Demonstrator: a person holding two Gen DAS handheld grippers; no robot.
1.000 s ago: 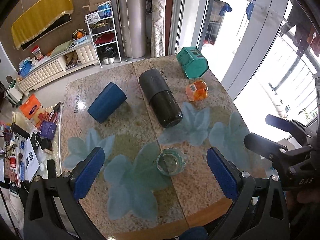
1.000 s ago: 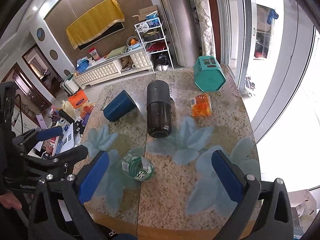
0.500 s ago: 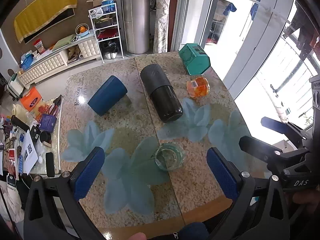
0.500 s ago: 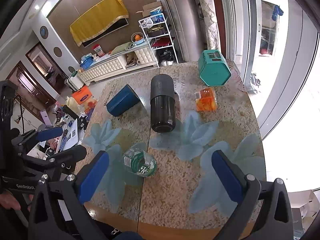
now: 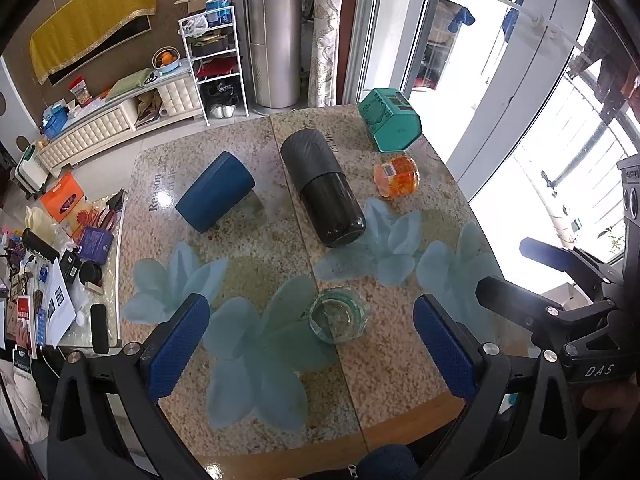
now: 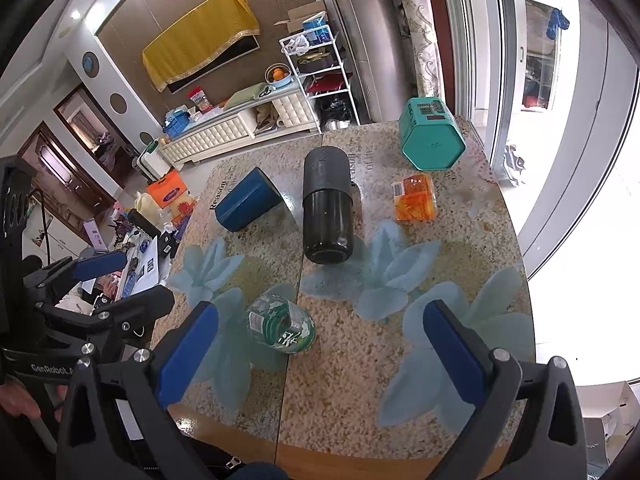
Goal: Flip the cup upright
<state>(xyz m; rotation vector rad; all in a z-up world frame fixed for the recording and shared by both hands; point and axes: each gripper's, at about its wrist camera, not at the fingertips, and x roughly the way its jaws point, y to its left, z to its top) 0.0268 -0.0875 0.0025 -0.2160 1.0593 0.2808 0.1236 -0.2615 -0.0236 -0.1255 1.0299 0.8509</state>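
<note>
A dark blue cup (image 5: 215, 192) lies on its side on the far left part of the speckled table (image 5: 260, 248); it also shows in the right wrist view (image 6: 249, 200). My left gripper (image 5: 308, 344) is open and empty, held above the table's near edge, well short of the cup. My right gripper (image 6: 320, 348) is open and empty above the near edge too. Each gripper shows at the edge of the other's view.
A large black flask (image 5: 322, 194) lies on its side mid-table. A small green glass jar (image 5: 340, 316) stands near the front. An orange jar (image 5: 397, 176) and a teal hexagonal box (image 5: 390, 125) sit far right. A cluttered side table (image 5: 60, 272) stands at the left.
Both grippers have pulled back and up a little, so the table objects look smaller and farther. Nothing on the table has moved. Both stay open.
</note>
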